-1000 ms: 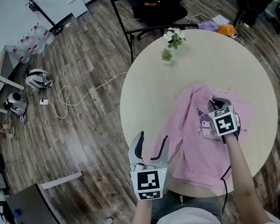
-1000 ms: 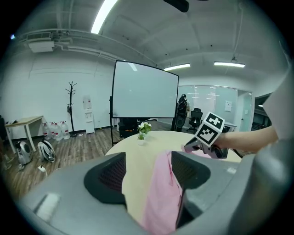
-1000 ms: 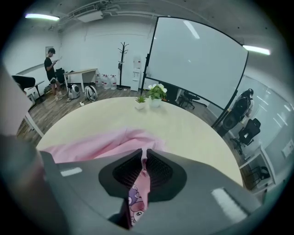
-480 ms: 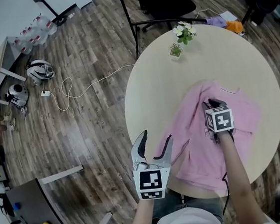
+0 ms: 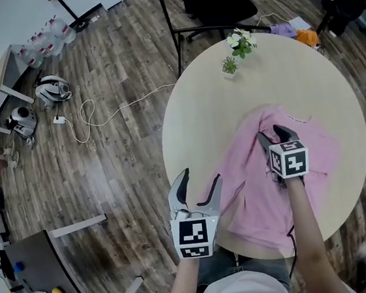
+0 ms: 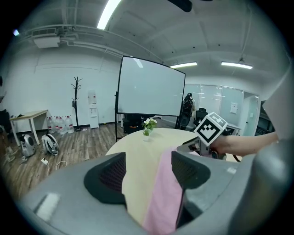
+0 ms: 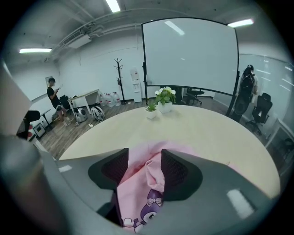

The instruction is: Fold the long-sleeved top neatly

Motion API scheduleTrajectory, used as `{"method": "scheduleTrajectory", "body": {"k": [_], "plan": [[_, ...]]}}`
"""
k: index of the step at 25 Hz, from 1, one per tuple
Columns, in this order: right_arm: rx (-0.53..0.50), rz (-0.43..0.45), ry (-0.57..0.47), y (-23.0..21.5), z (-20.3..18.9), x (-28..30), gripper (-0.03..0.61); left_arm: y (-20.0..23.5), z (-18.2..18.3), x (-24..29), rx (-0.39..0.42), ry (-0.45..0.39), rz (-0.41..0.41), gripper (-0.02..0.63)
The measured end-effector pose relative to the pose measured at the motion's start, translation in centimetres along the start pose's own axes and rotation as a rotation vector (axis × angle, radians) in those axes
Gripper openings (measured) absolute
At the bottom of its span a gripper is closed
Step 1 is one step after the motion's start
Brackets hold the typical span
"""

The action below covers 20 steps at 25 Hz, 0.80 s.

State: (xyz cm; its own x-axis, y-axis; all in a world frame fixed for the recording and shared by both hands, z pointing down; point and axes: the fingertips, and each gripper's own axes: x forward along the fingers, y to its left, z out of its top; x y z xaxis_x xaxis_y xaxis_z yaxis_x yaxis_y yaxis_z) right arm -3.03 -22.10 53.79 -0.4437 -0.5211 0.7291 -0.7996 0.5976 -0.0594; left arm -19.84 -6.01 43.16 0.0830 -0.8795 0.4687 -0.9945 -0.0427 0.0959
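Observation:
A pink long-sleeved top (image 5: 261, 196) with a cartoon print lies rumpled on the round beige table (image 5: 192, 109), and one sleeve hangs over the near-left edge. My right gripper (image 5: 271, 134) hovers over the chest of the top. Its jaws have just been opening and now stand wide, with a raised fold of pink cloth (image 7: 154, 172) loose between them. My left gripper (image 5: 201, 176) is open at the table's near-left edge. The hanging sleeve (image 6: 165, 193) runs past its right jaw without being pinched. The right gripper's marker cube (image 6: 210, 130) shows ahead in the left gripper view.
Two small potted plants (image 5: 230, 66) (image 5: 241, 40) stand at the table's far side. A dark chair (image 5: 219, 4) sits beyond them in front of a whiteboard frame. A cable (image 5: 101, 116) snakes over the wooden floor to the left. A person stands far off (image 7: 53, 92).
The right gripper's jaws, shut on the cloth a second ago, have spread wide and released the fold, and the gripper has shifted slightly across the top. The left gripper has stayed where it was.

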Motion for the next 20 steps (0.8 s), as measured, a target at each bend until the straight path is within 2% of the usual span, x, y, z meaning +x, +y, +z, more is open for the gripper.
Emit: {"method": "scheduleTrajectory", "body": {"k": [8,20], "plan": [[0.015,-0.011,-0.082,-0.8,0.4,-5.5,0.252,0.4,-1.1,-2.6,-0.046,0.001,0.063,0.423],[-0.075,-0.012,-0.110,0.6,-2.7,-10.8,0.249,-0.2,-7.7,-6.7,-0.219,0.058,0.193,0.423]]}}
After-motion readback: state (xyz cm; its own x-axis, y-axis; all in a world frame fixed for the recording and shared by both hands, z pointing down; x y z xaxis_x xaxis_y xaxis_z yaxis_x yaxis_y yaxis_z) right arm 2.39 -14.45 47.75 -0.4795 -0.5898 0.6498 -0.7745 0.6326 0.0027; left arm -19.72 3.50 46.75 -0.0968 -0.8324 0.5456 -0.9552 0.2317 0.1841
